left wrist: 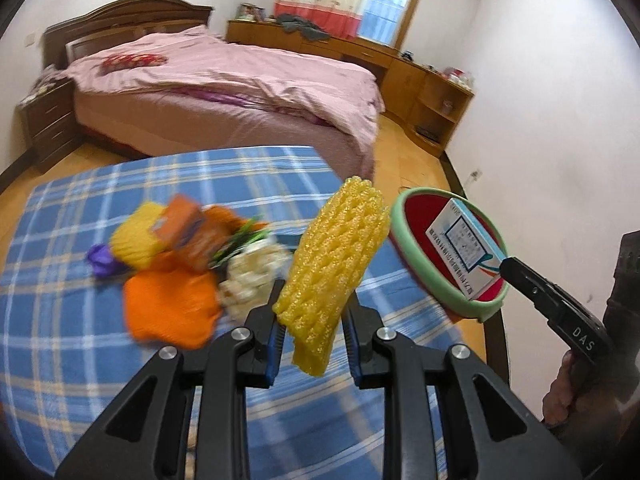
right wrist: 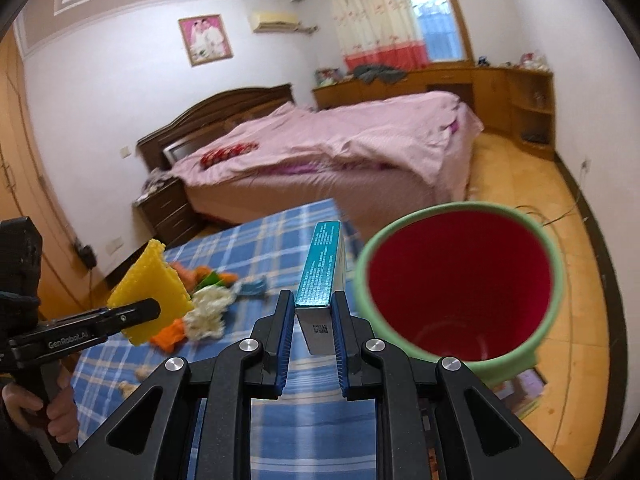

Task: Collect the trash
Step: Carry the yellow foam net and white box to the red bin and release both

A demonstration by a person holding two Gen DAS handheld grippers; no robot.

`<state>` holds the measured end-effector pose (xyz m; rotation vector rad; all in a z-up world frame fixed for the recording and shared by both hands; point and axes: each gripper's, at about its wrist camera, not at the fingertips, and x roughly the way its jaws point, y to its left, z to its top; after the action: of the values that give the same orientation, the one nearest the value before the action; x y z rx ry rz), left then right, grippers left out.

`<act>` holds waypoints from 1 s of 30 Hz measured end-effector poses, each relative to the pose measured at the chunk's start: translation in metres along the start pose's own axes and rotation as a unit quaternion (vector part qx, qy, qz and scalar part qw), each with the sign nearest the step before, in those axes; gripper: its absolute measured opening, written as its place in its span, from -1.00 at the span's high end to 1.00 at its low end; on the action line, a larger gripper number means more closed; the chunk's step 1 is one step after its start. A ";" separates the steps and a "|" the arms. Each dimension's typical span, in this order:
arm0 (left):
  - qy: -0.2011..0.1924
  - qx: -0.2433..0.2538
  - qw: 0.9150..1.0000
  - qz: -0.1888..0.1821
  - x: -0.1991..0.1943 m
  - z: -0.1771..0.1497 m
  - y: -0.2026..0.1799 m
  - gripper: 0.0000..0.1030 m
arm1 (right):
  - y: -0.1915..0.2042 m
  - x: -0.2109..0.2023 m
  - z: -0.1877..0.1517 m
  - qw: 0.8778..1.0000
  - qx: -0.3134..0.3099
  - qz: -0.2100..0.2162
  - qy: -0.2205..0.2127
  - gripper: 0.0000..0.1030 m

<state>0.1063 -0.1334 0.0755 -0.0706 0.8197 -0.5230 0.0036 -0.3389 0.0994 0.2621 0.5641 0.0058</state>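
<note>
Checked worktop (left wrist: 100, 200) (bed (left wrist: 224, 80) beyond); left gripper (left wrist: 312, 320) grips foam net (left wrist: 336, 264), right gripper (right wrist: 312, 316) a box (right wrist: 320, 268).

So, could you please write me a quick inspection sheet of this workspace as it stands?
Surface: blue plaid cloth covers the table.
Job's things: yellow foam net and teal-and-white box both lifted; red bin with green rim beside the table edge, nothing seen inside it.
Clutter: blurred pile of trash (orange, yellow, purple, white pieces) on the cloth.
Grippers: left gripper shut on the foam net; right gripper shut on the box.
Cables: thin cable on the floor.
Surroundings: bed with pink cover, wooden cabinets.
</note>
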 end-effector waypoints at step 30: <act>0.074 0.104 0.991 -0.049 0.156 0.034 -0.148 0.10 | -0.152 0.018 -0.015 0.988 0.127 -0.091 0.009 0.60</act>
<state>0.1569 -0.3405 0.0315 0.1223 0.9052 -0.7103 0.0009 -0.4804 0.0406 0.4583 0.6052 -0.2424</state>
